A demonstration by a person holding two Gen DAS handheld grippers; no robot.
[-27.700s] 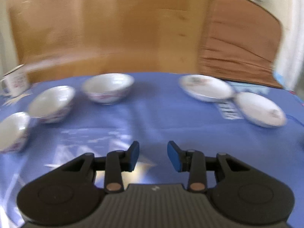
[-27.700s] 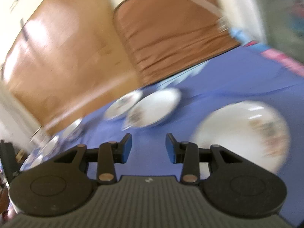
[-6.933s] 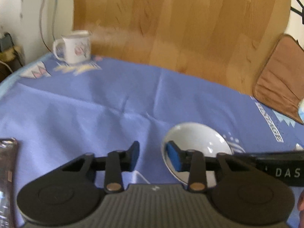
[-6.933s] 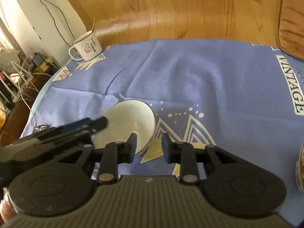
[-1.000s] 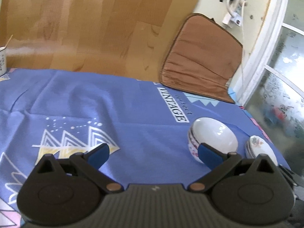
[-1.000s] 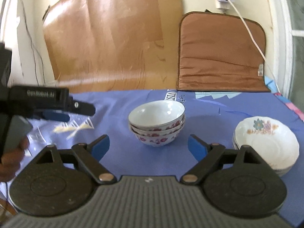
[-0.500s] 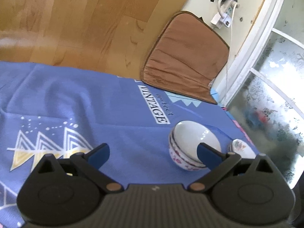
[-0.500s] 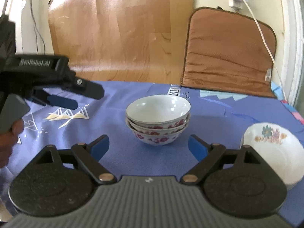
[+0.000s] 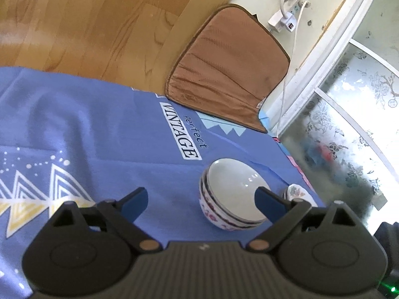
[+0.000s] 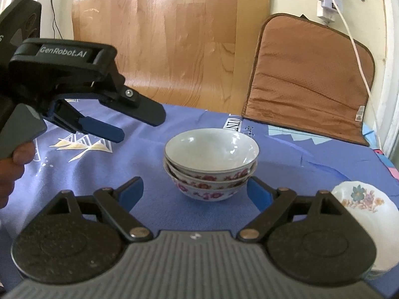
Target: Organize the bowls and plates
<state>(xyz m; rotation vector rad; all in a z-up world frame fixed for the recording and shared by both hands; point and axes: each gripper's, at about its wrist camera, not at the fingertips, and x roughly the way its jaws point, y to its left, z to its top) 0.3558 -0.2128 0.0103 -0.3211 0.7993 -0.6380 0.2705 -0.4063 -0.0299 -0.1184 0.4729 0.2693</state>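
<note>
Both my grippers now swung toward bowl stack (image 10: 210, 163) on counter (image 9: 87, 129), left gripper (image 9: 202, 198) and right gripper (image 10: 194, 194) with jaws wide apart, empty; plates (image 10: 366, 214) stacked just right of bowls; sorting looks finished

The blue tablecloth (image 9: 104, 124) carries a white box printed "VINTAGE" (image 9: 180, 134) in dark capitals, running toward 5 o'clock in the left wrist view, with the smaller word "perfect" (image 9: 195, 132) in thin letters just beside it on its 3 o'clock side. In the right wrist view only the box's first letters show, at 1 o'clock from the stacked bowls (image 10: 210, 164), too cut off to read. The left gripper (image 10: 139, 119), at 10 o'clock in that view, bears "GenRobot.AI" (image 10: 63, 51) in pale letters along its black body.
</note>
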